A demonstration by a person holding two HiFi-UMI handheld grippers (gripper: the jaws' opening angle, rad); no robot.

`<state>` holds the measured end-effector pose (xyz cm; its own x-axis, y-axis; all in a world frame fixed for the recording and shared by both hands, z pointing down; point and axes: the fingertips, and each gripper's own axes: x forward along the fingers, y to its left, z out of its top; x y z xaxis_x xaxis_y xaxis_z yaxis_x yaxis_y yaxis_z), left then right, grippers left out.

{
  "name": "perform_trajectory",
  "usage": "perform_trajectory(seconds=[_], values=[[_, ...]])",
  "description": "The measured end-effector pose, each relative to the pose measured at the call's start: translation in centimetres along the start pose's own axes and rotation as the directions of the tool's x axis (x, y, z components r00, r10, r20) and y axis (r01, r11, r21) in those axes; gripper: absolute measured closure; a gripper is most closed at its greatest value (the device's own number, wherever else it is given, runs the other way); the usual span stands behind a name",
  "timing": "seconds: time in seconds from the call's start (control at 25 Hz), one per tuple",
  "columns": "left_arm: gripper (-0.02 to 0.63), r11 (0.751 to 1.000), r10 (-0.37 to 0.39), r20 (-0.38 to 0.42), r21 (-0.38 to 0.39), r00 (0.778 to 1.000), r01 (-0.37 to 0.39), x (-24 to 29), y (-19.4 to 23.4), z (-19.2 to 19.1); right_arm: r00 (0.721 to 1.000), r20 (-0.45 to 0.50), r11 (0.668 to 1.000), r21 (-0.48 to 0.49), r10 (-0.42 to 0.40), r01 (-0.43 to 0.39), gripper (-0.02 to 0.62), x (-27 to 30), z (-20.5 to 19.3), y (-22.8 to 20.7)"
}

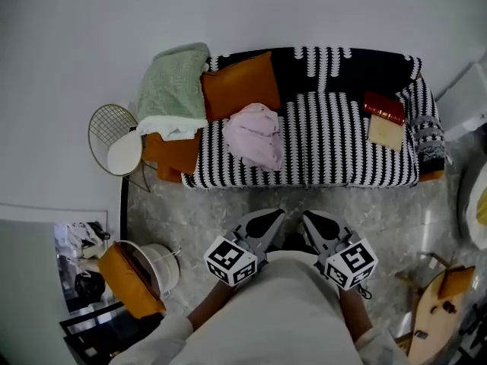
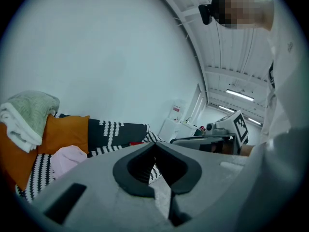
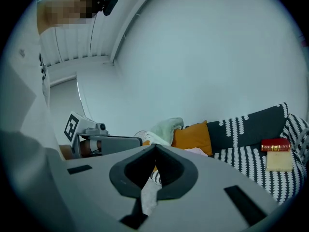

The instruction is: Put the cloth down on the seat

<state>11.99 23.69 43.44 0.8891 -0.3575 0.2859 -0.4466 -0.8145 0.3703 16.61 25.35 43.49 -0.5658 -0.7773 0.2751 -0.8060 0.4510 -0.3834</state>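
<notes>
Cloth (image 1: 255, 135): pink, bunched in a heap with no clear long axis, lying on the left part of the striped seat (image 1: 335, 143), touching the orange cushion (image 1: 240, 86) behind it. Left gripper (image 1: 274, 216) and right gripper (image 1: 312, 217) are both held close to the person's body, well apart from the sofa; each has its jaws closed together with nothing between them. The cloth lies ahead of both, slightly nearer the left one. In my judgement the placing is complete and no further reach is required.
</notes>
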Motion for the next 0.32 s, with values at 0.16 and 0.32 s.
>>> perform_trajectory(seconds=[0.16, 0.32], values=[[0.595, 1.0, -0.004, 0.003, 0.006, 1.0, 0.004, 0.32, -0.11, 0.41, 1.0, 0.007, 1.0, -0.006, -0.004, 0.004, 0.586, -0.11, 0.52, -0.24], [0.595, 1.0, -0.005, 0.005, 0.007, 1.0, 0.005, 0.48, 0.07, 0.45, 1.0, 0.009, 1.0, -0.008, -0.01, 0.01, 0.586, -0.01, 0.62, -0.53]])
